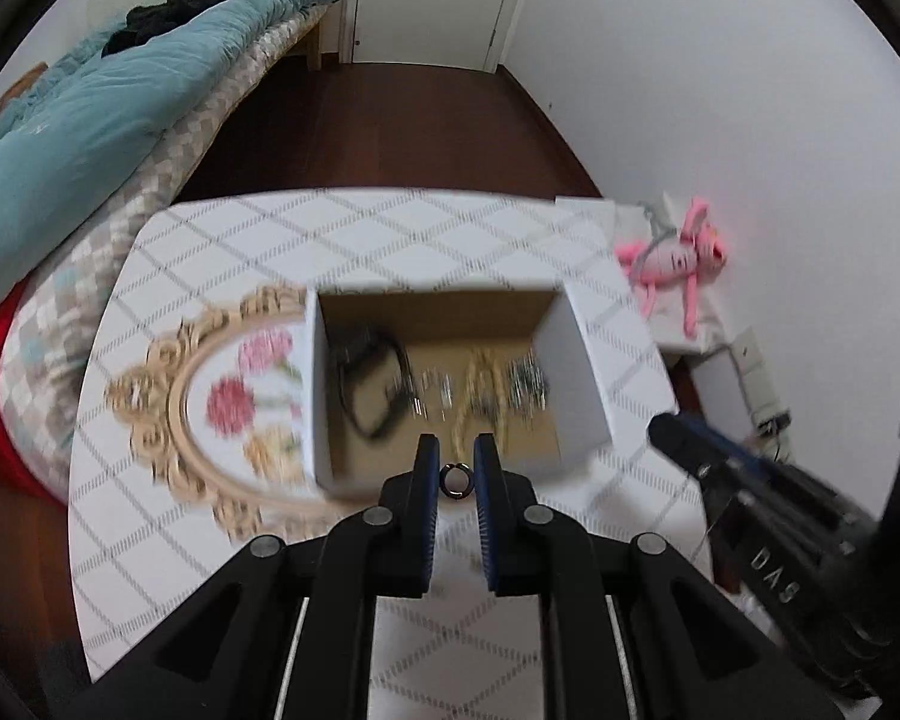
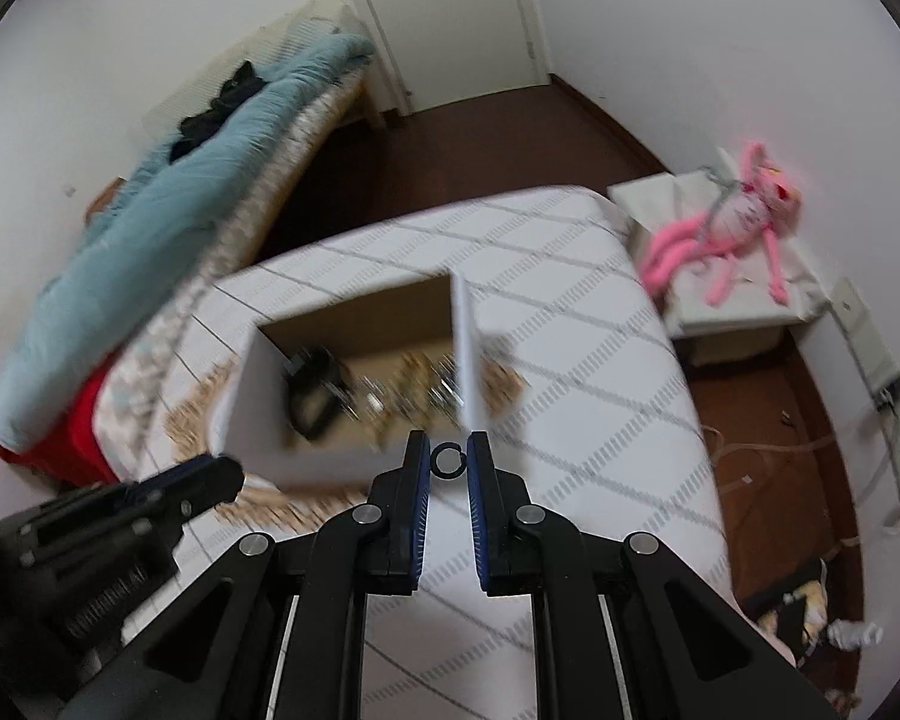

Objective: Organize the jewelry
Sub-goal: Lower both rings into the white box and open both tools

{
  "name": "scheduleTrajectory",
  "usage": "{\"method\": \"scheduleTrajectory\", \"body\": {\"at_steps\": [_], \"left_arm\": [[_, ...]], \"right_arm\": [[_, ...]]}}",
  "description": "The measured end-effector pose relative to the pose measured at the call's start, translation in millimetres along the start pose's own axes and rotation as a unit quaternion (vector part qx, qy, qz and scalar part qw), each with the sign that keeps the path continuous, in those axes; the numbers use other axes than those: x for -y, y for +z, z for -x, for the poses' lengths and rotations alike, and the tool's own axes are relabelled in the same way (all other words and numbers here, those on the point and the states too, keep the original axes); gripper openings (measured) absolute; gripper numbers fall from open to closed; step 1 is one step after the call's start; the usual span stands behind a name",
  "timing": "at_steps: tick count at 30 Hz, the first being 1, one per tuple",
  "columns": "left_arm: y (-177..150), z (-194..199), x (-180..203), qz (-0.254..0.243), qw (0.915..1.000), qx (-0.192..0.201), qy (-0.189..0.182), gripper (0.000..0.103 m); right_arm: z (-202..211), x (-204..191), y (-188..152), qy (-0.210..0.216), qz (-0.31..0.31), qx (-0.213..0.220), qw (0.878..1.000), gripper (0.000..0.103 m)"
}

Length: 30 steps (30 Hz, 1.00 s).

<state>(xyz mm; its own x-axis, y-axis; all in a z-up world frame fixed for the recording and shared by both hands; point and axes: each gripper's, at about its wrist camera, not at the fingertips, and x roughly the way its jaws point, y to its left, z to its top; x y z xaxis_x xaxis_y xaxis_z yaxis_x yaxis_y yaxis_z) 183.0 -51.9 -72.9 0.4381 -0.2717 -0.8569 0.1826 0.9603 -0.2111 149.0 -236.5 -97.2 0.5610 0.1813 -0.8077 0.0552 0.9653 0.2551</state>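
A white cardboard box (image 1: 576, 360) stands on the checked table (image 1: 390, 228), holding a black watch (image 1: 369, 384), a gold chain (image 1: 480, 390) and silver pieces (image 1: 525, 387). My left gripper (image 1: 456, 480) is shut on a small dark ring (image 1: 456, 479), held just in front of the box's near wall. My right gripper (image 2: 447, 459) is shut on a dark ring (image 2: 447, 459), near the box's (image 2: 252, 396) front right corner. The right gripper also shows at the right of the left wrist view (image 1: 678, 438), and the left gripper at the left of the right wrist view (image 2: 222, 474).
An ornate gold-framed oval tray (image 1: 222, 396) with flower print lies under and left of the box. A bed with a teal duvet (image 1: 90, 120) runs along the left. A pink plush toy (image 1: 678, 264) lies on a white stand at the right wall. Cables lie on the floor (image 2: 780, 456).
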Motion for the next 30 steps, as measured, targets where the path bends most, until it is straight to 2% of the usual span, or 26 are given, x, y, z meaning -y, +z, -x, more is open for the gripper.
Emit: {"method": "scheduleTrajectory", "body": {"at_steps": [5,11,12,14,15,16,18,20,21,22,23,24,25,28,30], "left_arm": [[38.0,-31.0,-21.2,0.003,0.9995,-0.03,0.01,0.009],[57.2,-66.3,-35.0,0.001,0.9962,-0.081,0.032,0.013],[58.9,-70.4,-37.9,0.006,0.9955,-0.088,0.034,0.017],[61.2,-74.8,-44.2,0.015,0.9942,-0.097,0.044,0.031],[61.8,-74.6,-47.8,0.022,0.994,-0.096,0.048,0.047],[62.4,-72.4,-51.4,0.028,0.9939,-0.09,0.056,0.065],[62.8,-67.0,-54.0,0.027,0.9942,-0.073,0.073,0.074],[61.4,-63.2,-55.7,0.021,0.9934,-0.062,0.094,0.076],[58.9,-62.0,-57.0,0.021,0.9929,-0.059,0.101,0.085],[57.1,-61.1,-58.0,0.02,0.9927,-0.055,0.106,0.096],[53.3,-59.9,-59.2,0.017,0.9924,-0.049,0.112,0.1],[48.7,-58.9,-59.5,0.014,0.9922,-0.044,0.116,0.103],[43.8,-58.4,-59.2,0.011,0.9918,-0.041,0.121,0.103],[31.6,-58.7,-58.5,0.005,0.9906,-0.033,0.133,0.103],[25.7,-58.8,-57.0,0.006,0.9904,-0.033,0.134,0.103]], "right_arm": [[-39.6,-10.6,42.7,0.029,0.0,-0.03,0.999,0.013],[-97.7,-15.3,72.8,0.039,0.009,-0.106,0.994,0.013],[-106.4,-14.7,75.9,0.04,0.006,-0.12,0.992,0.013],[-116.3,-12.8,79.2,0.032,0.007,-0.137,0.99,0.016],[-119.4,-12.2,80.7,0.031,0.008,-0.144,0.989,0.024],[-119.3,-11.2,81.4,0.029,0.007,-0.143,0.989,0.036],[-114.6,-10.3,84.3,0.021,0.011,-0.131,0.991,0.047],[-109.3,-9.7,87.0,0.009,0.018,-0.121,0.992,0.048],[-106.6,-10.1,87.4,-0.006,0.027,-0.117,0.993,0.055],[-104.3,-10.5,86.7,-0.026,0.037,-0.114,0.992,0.07],[-102.1,-9.9,85.9,-0.036,0.043,-0.113,0.992,0.079],[-101.9,-9.8,82.8,-0.054,0.052,-0.115,0.991,0.094],[-101.8,-9.4,78.8,-0.076,0.062,-0.117,0.988,0.099],[-100.8,-8.8,67.2,-0.115,0.084,-0.116,0.983,0.099],[-101.3,-9.1,61.5,-0.128,0.09,-0.115,0.981,0.103]]}}
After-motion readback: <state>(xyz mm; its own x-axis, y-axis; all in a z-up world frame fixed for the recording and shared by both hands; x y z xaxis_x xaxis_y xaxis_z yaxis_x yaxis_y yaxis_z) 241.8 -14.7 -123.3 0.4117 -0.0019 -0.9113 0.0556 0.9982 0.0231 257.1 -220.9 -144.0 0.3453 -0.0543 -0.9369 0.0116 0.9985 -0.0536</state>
